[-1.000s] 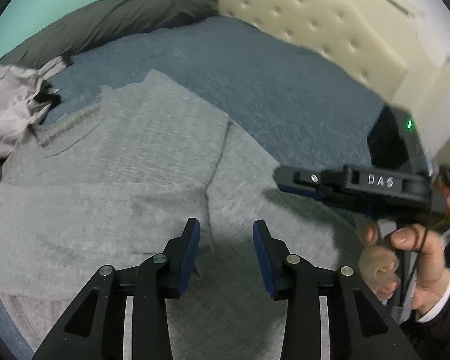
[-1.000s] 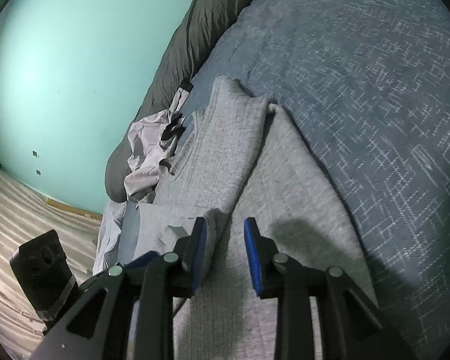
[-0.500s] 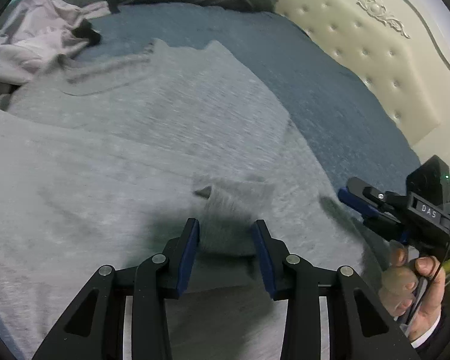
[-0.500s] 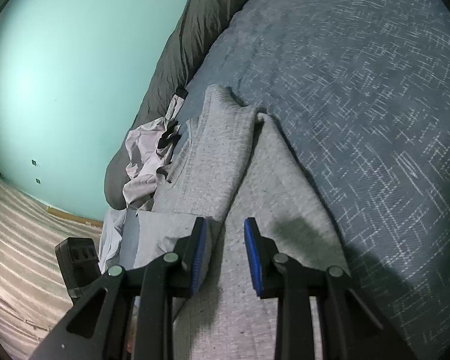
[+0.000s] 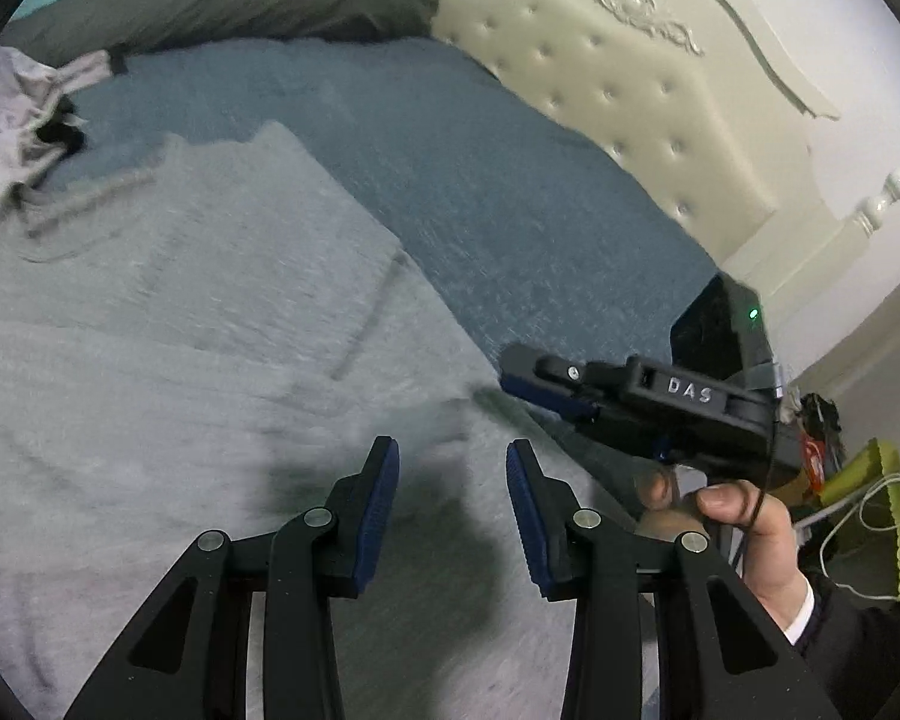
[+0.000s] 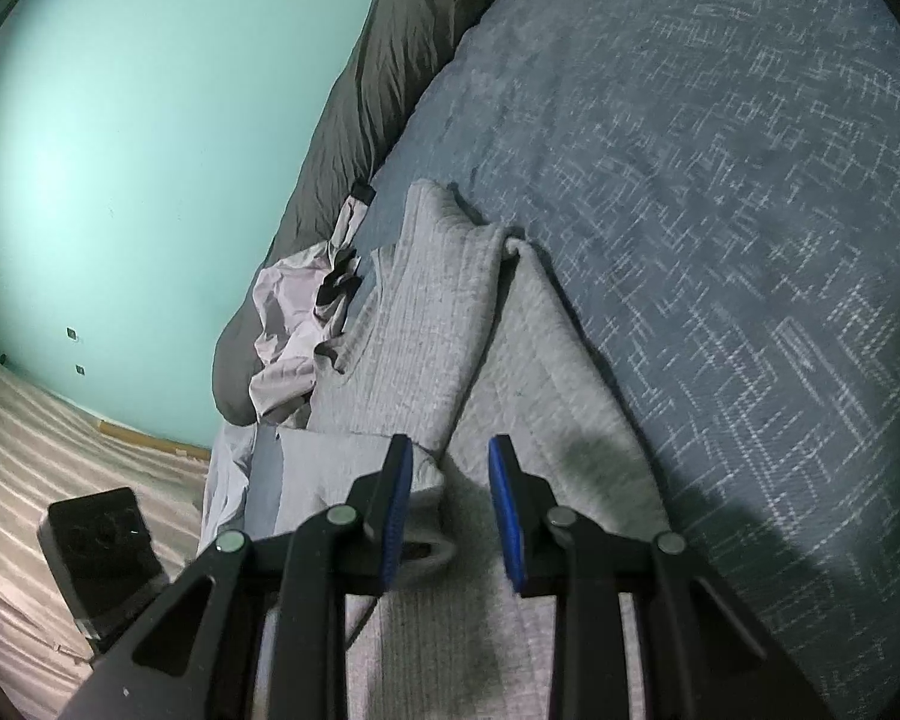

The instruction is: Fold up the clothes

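A grey knit sweater (image 5: 180, 312) lies spread on the blue bedspread (image 5: 510, 210), with one side folded over its body. My left gripper (image 5: 453, 474) hovers open just above the sweater's lower part, with nothing between its pads. In the right wrist view the sweater (image 6: 426, 324) runs away from me, a folded sleeve edge lying by the left finger. My right gripper (image 6: 450, 480) sits low over the cloth, its jaws opening and nothing pinched between them. From the left wrist view the right gripper (image 5: 513, 375) shows side-on, held by a hand (image 5: 744, 516) at the sweater's right edge.
A crumpled pale garment (image 6: 288, 324) lies beyond the sweater's collar, by a dark grey duvet (image 6: 378, 90) along the teal wall. A cream tufted headboard (image 5: 630, 90) bounds the bed. Bare bedspread (image 6: 720, 210) stretches to the right. Clutter and cables (image 5: 870, 510) lie beside the bed.
Half a second ago a fold of sweater sat between my left pads; now it lies flat and the gap is empty. The left view has swung. The right gripper stayed put, jaws slightly wider.
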Demonstrator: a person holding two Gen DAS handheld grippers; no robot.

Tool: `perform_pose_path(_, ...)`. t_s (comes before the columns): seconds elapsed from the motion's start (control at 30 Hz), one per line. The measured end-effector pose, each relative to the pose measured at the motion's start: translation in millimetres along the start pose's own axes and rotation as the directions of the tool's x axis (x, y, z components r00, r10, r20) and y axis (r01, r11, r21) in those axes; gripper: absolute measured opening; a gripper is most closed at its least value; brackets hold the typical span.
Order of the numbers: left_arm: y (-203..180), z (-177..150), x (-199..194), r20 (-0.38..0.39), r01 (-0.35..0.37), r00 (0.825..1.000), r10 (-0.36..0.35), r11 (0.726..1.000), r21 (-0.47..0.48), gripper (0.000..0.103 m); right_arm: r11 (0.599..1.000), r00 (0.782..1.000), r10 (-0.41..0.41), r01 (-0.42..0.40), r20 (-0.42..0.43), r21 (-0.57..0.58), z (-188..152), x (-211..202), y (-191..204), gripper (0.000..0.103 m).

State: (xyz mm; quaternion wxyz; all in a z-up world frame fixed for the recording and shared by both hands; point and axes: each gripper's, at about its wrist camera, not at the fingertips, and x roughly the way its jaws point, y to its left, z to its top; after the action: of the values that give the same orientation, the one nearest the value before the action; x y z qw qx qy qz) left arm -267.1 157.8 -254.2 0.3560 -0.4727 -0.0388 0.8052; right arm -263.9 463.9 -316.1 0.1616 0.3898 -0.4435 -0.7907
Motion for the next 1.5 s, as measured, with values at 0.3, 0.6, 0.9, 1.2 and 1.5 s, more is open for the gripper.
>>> perform_pose_path(0.3,115,-31,-60,0.017,-0.226,0.972,0.233,0.956,-0.187,0.041,0.994,0.990,-0.093,0.088,-0.101,-0.059,-10,27,4,0.037)
perform_pose_path(0.6,186,-74,-86,-0.023,-0.350,0.932,0.362,0.880,-0.322,0.041,0.979,0.972,-0.191,0.178,-0.136,-0.103,-18,41,6,0.037)
perform_pose_path(0.9,215,-96,-97,-0.039,-0.406,0.905,0.424,0.833,-0.375,0.041,0.962,0.963,-0.221,0.189,-0.155,-0.195,-27,55,18,0.019)
perform_pose_path(1.2,241,-92,-113,-0.031,-0.483,0.853,0.521,0.765,-0.426,0.041,0.963,0.982,-0.166,0.143,-0.088,-0.228,-26,37,35,0.003)
perform_pose_path(1.5,268,-79,-116,-0.034,-0.502,0.835,0.549,0.735,-0.456,0.041,0.970,0.997,-0.053,0.066,0.061,-0.235,-11,0,51,0.003)
